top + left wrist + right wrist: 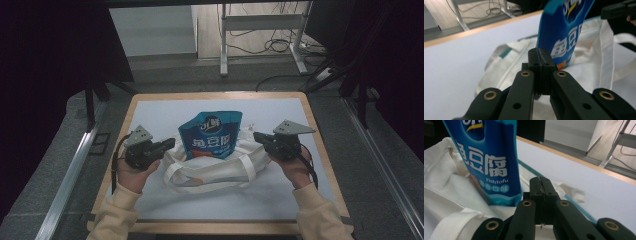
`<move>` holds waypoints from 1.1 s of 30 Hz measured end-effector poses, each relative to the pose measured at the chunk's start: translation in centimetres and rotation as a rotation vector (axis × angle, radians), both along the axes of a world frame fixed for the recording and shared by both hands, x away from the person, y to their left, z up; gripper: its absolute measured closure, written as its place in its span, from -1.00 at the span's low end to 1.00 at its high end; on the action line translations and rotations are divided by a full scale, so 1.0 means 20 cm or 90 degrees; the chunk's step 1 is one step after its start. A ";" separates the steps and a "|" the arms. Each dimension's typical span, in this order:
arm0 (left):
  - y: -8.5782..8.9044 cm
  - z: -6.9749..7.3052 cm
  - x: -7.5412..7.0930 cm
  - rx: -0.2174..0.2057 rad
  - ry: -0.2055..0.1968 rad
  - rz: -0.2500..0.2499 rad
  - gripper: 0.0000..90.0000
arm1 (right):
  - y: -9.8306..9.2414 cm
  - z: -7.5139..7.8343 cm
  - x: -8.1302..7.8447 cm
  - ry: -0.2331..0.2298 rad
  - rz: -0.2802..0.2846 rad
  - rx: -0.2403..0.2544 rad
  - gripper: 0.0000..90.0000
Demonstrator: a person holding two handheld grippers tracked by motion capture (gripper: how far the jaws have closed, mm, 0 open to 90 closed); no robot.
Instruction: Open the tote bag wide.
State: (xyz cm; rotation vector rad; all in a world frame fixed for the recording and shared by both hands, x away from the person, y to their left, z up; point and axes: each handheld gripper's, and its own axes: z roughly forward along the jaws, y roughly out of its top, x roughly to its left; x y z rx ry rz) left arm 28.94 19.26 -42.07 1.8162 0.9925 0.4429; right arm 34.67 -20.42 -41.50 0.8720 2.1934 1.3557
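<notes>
Here's the table [150,105], pale top with a wooden rim, and dead centre on it lies a white tote bag [210,167] with a blue snack pouch [211,135] standing up out of its mouth, the pouch's top leaning toward twelve o'clock. In the high view the left gripper [167,145] sits at nine o'clock of the bag, its tip right at the bag's edge, held in the person's left hand [132,172] with a cream sleeve [115,215] running off at six. Over at three o'clock, the right gripper [260,137] mirrors it, tip against the bag's far side, gripped by the right hand [295,167]. In the left gripper view the jaws are clenched flat together with a sliver of pale cloth showing at the seam, so they look pinched on the bag's fabric, though that is hard to confirm; the pouch rises just past them at one o'clock. Same story in the right gripper view: jaws pressed tight, a frayed thread of something caught between them, the pouch looming at eleven o'clock, its white lettering reading "Fishtofu", and the bag's strap [456,222] crossing at eight o'clock.
</notes>
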 end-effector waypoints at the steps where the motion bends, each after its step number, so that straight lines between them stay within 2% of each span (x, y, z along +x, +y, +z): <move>1: 0.00 -0.02 0.00 0.000 0.007 0.002 0.99 | 0.00 -0.01 0.00 0.004 0.002 0.000 0.97; 5: 0.01 -0.11 0.01 0.002 0.038 0.002 0.99 | -0.01 -0.07 0.00 0.021 0.000 0.003 0.97; 8: 0.01 -0.15 0.02 -0.003 0.056 -0.003 0.99 | -0.01 -0.11 0.01 0.036 0.000 0.005 0.97; 18: -0.04 -0.25 0.03 0.041 0.084 -0.013 0.99 | -0.01 -0.23 -0.01 0.071 0.009 -0.016 0.97; 21: -0.03 -0.27 0.03 0.042 0.089 -0.010 0.99 | -0.02 -0.27 -0.02 0.081 0.009 -0.023 0.97; 27: -0.03 -0.34 0.04 0.045 0.118 -0.007 0.99 | -0.02 -0.36 -0.03 0.115 0.011 -0.037 0.97; 33: -0.04 -0.37 0.03 0.051 0.121 -0.007 0.99 | -0.04 -0.43 -0.03 0.143 0.013 -0.043 0.97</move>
